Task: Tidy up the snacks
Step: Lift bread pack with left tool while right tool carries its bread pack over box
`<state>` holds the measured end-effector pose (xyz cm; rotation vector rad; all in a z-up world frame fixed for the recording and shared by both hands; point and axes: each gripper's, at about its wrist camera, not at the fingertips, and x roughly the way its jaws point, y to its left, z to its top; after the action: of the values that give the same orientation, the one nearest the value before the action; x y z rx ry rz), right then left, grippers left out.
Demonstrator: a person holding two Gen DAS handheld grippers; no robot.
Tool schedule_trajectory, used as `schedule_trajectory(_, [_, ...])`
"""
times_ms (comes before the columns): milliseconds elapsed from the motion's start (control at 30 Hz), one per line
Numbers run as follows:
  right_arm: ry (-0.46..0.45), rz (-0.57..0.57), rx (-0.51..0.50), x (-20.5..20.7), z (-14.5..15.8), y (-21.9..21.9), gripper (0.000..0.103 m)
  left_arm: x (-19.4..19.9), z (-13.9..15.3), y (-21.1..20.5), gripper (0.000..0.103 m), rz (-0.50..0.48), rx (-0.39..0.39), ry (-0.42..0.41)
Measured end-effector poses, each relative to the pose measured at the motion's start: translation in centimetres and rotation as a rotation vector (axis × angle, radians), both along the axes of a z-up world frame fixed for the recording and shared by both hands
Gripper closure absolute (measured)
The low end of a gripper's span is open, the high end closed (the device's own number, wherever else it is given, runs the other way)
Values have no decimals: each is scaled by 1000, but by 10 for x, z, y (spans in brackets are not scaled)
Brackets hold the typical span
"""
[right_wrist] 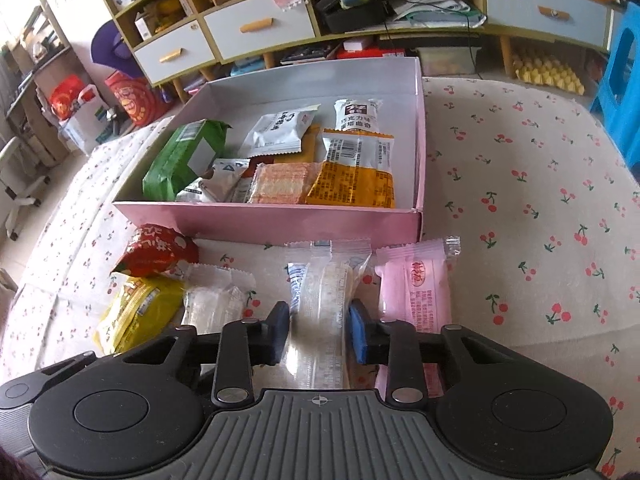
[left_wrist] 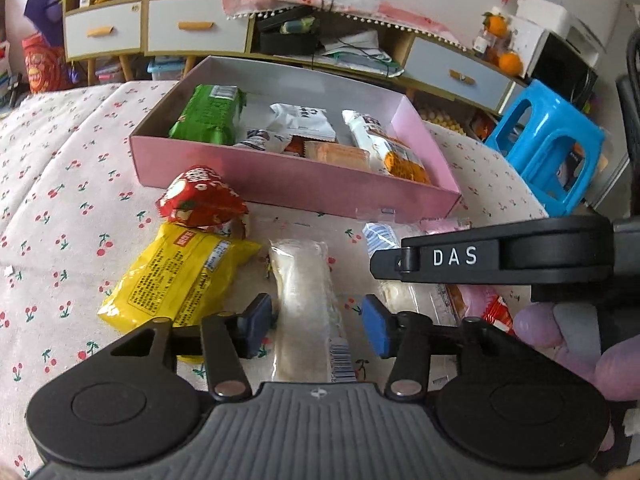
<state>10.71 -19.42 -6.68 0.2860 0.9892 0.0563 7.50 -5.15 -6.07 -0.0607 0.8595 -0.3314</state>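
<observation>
Pickup step: right gripper [right_wrist: 318, 330] clamped on clear snack packet [right_wrist: 320, 312] lying before pink box [right_wrist: 280, 222]; left gripper [left_wrist: 316, 328] open astride white packet [left_wrist: 304, 312]. Next: lift into box.

My right tongs [left_wrist: 492, 258] cover most of the clear packet [left_wrist: 382, 236] and pink packet [left_wrist: 444, 224] in the left view. The lower end of the clear packet is hidden under my own housing in the right view, and the print on every wrapper is too small to read.
</observation>
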Motion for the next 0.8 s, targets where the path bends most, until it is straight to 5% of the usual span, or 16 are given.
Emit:
schedule_trajectory(300, [8,6,31,-6,1,-5,78,-8,-4,-9,50,-20,50,-59])
schedule_trajectory(533, [9,5,68,-12,5,-11,80,-9,-4,-6,70,2,73,-71])
schedule_trajectory(800, [10,0,124,-16,12,-15,81,-12,1,-5,76,-9,38,-59])
